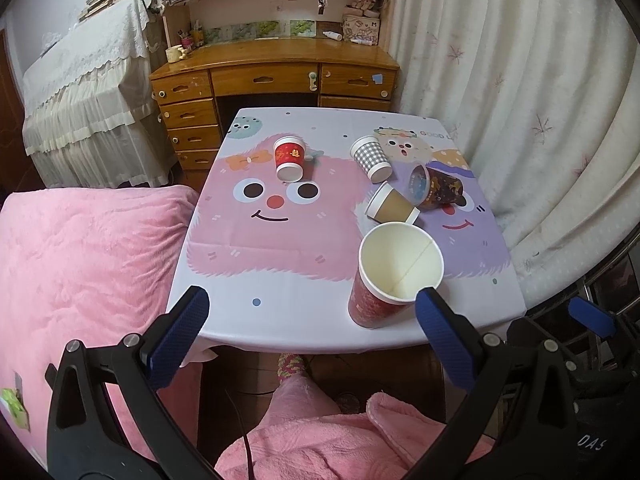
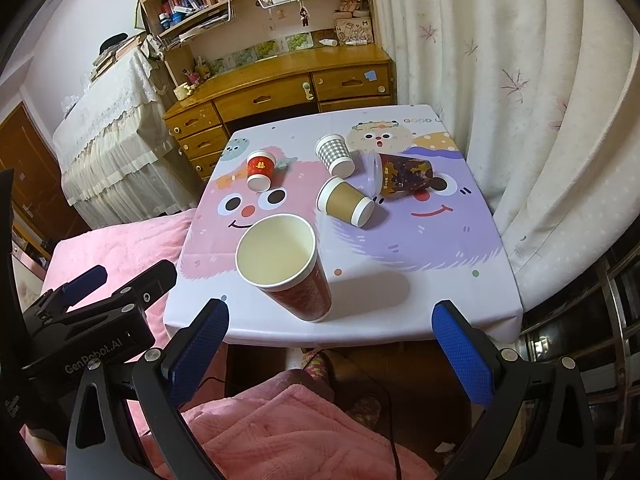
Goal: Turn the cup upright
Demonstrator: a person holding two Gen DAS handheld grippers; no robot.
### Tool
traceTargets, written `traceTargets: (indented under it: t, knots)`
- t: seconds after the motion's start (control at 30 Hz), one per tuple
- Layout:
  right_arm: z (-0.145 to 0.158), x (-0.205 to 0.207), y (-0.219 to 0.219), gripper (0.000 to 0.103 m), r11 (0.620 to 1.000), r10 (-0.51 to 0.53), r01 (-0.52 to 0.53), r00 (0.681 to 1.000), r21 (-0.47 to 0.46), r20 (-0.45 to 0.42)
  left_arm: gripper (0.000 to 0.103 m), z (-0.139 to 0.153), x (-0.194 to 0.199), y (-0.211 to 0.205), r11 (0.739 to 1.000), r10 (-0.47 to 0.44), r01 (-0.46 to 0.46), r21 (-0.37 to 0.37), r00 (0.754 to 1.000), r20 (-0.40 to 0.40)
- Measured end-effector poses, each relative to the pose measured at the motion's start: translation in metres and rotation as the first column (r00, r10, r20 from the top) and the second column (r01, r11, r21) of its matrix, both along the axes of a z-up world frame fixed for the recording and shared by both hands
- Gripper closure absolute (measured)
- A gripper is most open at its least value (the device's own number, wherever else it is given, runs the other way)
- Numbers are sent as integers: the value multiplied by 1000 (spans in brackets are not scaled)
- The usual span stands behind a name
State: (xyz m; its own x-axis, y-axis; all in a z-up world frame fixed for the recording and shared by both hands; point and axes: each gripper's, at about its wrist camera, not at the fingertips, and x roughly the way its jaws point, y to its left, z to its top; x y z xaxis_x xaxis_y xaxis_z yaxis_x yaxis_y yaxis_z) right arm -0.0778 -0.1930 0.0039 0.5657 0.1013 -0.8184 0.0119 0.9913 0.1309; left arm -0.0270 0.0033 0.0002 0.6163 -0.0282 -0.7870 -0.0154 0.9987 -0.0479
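Note:
A tall red paper cup [image 1: 384, 280] [image 2: 288, 268] stands upright near the table's front edge, mouth up. Behind it a brown cup [image 1: 394, 204] [image 2: 346, 200] and a dark patterned cup [image 1: 436, 188] [image 2: 404, 176] lie on their sides. A grey checked cup [image 1: 370, 156] [image 2: 334, 154] and a small red cup [image 1: 289, 158] [image 2: 260, 170] sit upside down. My left gripper [image 1: 308, 340] is open and empty, below the table's front edge. My right gripper [image 2: 330, 356] is open and empty, also in front of the table.
The small table [image 1: 280, 320] has a cartoon cloth. A pink bed [image 1: 80, 260] lies at the left, a curtain [image 1: 540, 100] at the right, a wooden desk [image 1: 276, 68] behind. My pink-clad legs [image 1: 320, 432] are below.

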Motion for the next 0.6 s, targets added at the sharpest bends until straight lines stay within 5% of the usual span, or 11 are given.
traceTargets:
  t: [0.6]
  knots:
    - [-7, 6, -11, 0, 1000, -3, 3, 1000, -9, -19, 1, -1, 4, -1, 1000, 0, 0, 1, 1000, -2]
